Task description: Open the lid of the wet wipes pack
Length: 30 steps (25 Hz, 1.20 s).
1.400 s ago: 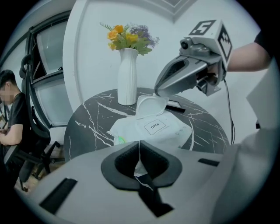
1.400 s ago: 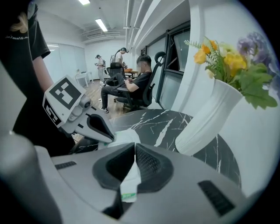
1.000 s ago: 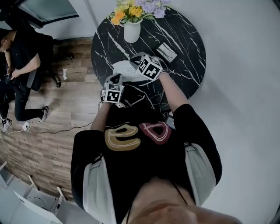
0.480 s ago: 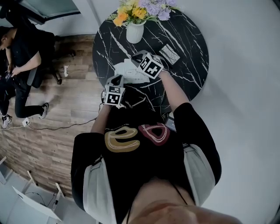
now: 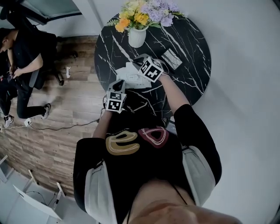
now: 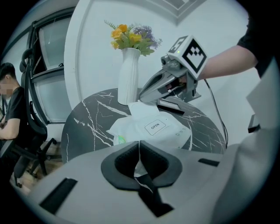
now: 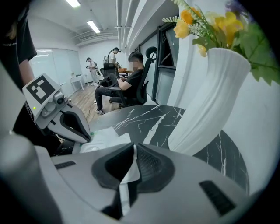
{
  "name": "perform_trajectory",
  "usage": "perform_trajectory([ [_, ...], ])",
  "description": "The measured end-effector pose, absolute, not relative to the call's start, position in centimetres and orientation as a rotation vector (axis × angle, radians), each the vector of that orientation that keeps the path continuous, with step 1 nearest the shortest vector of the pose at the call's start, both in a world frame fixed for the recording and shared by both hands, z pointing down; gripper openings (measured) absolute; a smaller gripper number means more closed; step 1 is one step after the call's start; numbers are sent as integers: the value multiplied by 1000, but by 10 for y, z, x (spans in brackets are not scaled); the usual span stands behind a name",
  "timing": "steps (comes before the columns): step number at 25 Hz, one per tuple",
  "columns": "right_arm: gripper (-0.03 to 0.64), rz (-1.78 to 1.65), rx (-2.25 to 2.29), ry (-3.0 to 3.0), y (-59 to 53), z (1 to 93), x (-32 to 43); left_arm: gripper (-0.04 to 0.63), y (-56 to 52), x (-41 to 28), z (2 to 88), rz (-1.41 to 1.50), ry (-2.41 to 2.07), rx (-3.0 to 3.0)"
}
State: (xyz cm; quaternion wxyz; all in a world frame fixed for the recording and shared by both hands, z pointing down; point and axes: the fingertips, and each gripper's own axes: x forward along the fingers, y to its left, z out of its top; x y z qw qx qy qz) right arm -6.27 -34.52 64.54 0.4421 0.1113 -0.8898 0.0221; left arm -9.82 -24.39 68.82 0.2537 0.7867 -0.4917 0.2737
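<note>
Black marble worktop (image 5: 188, 65), wet wipes pack (image 5: 130, 73) at its 8 o'clock.
Left gripper (image 6: 139, 154) jaws pinch the pack's near edge; right gripper (image 7: 133, 160) jaws, narrow on its far edge, are opening; lid (image 6: 155, 126) not yet lifted.

Overhead, I see only a sliver of the wet wipes pack (image 5: 124, 72). The flat item (image 5: 169, 58) toward the table's (image 5: 192, 74) right edge is too small to identify. The pack's fine print blurs, and the bouquet (image 5: 144, 11) runs off the top.

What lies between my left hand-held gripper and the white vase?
The wet wipes pack lies there on the black table; the left gripper view shows it.
</note>
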Motion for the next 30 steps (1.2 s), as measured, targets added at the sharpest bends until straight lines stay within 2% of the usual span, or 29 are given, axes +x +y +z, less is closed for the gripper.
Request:
perform_trajectory([
  [18, 20, 124, 268, -2173, -355, 681, -64, 22, -243, -99, 688, 734, -1313, 2129],
  [30, 26, 359, 507, -2328, -377, 647, -53, 21, -241, -100, 688, 671, -1314, 2090],
])
